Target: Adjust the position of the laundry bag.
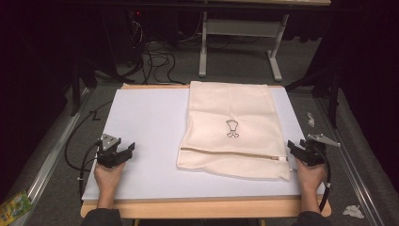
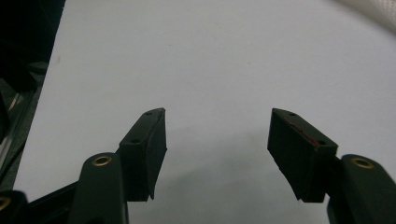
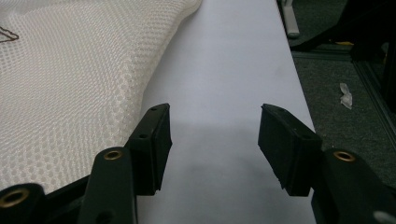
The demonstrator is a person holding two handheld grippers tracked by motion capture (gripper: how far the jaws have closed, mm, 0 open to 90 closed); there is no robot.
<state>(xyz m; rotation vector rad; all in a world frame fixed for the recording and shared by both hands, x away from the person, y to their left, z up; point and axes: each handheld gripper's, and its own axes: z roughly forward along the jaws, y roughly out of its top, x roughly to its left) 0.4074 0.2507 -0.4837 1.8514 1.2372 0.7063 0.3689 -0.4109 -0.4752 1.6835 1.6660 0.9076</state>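
Note:
A cream mesh laundry bag [image 1: 233, 129] lies flat on the white table top [image 1: 146, 127], right of centre, with a small dark drawing on it and a zipper [image 1: 235, 154] across its near end. My left gripper [image 1: 123, 153] rests open at the near left, well apart from the bag, with bare white surface between its jaws [image 2: 217, 140]. My right gripper [image 1: 295, 149] stands open just off the bag's near right corner, beside the zipper's end. In the right gripper view the mesh bag [image 3: 70, 79] spreads to the left of the gripper [image 3: 214, 135], whose jaws hold nothing.
The table's wooden front edge [image 1: 202, 207] runs along the bottom. Grey carpet lies around it, with cables [image 1: 155, 59] and a white frame's legs [image 1: 240, 42] at the back. Scraps of paper [image 1: 353, 211] lie on the floor at right, and a green packet [image 1: 14, 207] at near left.

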